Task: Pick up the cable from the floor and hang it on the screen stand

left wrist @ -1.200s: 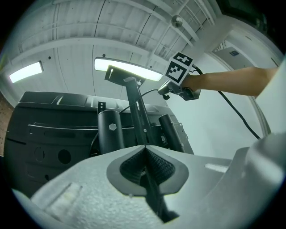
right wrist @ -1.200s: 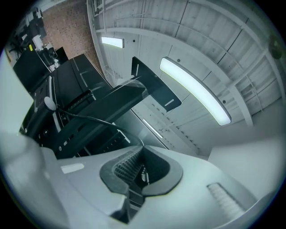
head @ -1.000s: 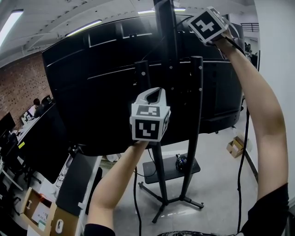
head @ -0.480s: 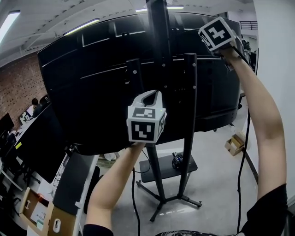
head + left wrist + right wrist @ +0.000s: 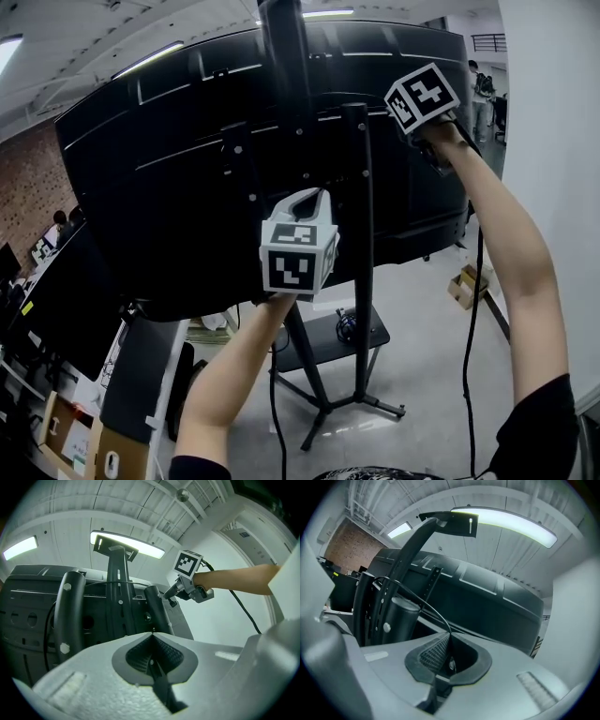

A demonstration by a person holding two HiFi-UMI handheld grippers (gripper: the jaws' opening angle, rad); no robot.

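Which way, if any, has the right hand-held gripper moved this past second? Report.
Yes. In the head view the right hand-held gripper has dropped from above the stand's right upright to about level with its top, drifting further right of it.

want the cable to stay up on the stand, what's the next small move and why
Probably lower the right gripper a little toward the screen stand's upright before opening. Its jaws are shut on the cable, which arcs from them over to the uprights, and the rest hangs below the right arm. Lowering should let it settle on the stand instead of sliding off.
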